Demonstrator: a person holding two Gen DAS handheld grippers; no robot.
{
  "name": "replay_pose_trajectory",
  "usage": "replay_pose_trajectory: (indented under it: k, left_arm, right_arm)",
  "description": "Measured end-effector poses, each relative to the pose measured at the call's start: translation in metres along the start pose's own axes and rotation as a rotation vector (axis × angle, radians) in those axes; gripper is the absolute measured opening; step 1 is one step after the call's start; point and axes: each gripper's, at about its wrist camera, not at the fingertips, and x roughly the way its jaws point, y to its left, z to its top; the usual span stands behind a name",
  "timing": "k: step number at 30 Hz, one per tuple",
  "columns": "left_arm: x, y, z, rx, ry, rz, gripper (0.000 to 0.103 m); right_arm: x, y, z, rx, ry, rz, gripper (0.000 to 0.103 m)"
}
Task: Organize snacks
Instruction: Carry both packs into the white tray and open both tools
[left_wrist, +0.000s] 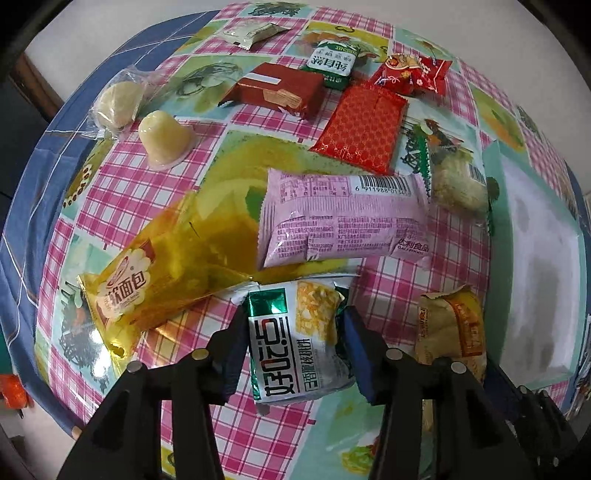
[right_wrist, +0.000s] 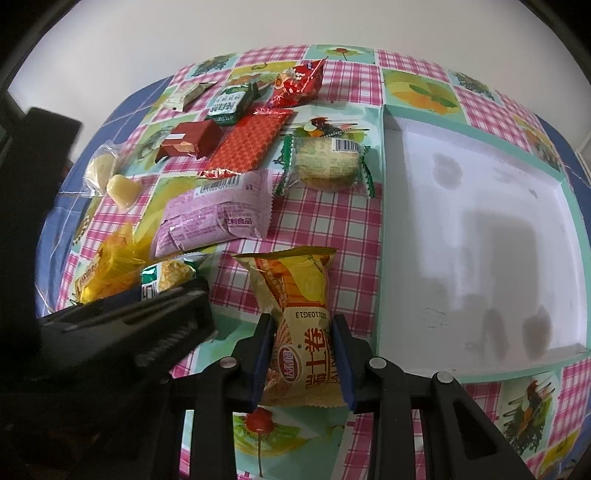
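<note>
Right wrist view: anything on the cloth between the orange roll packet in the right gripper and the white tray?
Nothing. Between the orange roll packet and the white tray only bare checked tablecloth shows in the right wrist view.

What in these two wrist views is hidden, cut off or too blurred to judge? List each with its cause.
1. Left wrist view: the lower end of the green-and-white packet is covered by the left gripper.
2. Left wrist view: the white tray is cut off at the lens edge.
3. Right wrist view: the yellow bread bag is largely blocked by the other gripper's dark body.
4. Right wrist view: the pink packet print is too blurred to read.
</note>
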Motion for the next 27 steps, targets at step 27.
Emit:
replay_pose_trajectory:
  k: [27]
  left_arm:
    - [-0.059,-0.116,0.037,0.124,-0.198,-0.190,0.051]
  right_arm:
    - [-0.048,-0.129,0.046,0.313,-0.192,-0.138,0.034]
